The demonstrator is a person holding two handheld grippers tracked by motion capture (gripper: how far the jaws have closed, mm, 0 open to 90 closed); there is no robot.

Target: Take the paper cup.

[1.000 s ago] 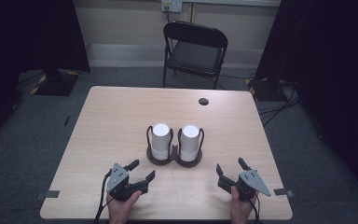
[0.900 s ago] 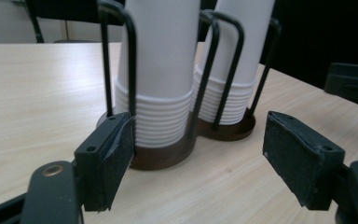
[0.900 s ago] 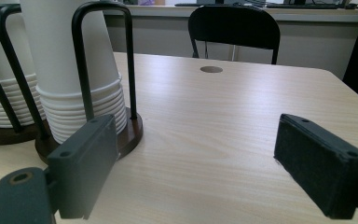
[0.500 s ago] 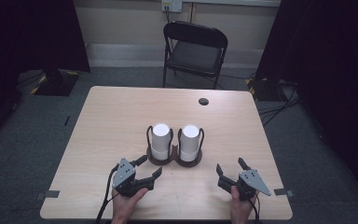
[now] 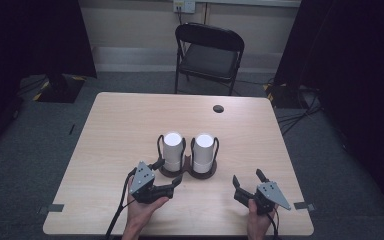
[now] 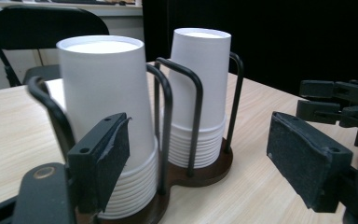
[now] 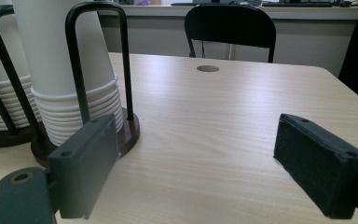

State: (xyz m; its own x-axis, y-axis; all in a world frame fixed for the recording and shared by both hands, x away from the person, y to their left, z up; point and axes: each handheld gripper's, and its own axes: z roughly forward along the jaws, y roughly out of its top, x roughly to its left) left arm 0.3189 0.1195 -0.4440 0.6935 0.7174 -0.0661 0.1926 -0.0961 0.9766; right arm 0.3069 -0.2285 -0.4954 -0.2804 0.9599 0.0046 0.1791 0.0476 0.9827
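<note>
Both tongs gape empty: left tongs [image 5: 166, 176] just beside the left cup stack [image 5: 172, 150] in its holder [image 5: 187, 172] mid-tabletop [image 5: 120, 130]. Best centre on the top cup, squeezing gently; right tongs [image 5: 247, 181] wait apart.

The left gripper [image 5: 166, 174] has moved up and rightward in the high view, from the lower left toward the frame's centre. Its spread jaws now sit just beside the dark base of the cup holder [image 5: 187, 172], and in the left gripper view the near stack of white cups [image 6: 109, 121] looms large.
</note>
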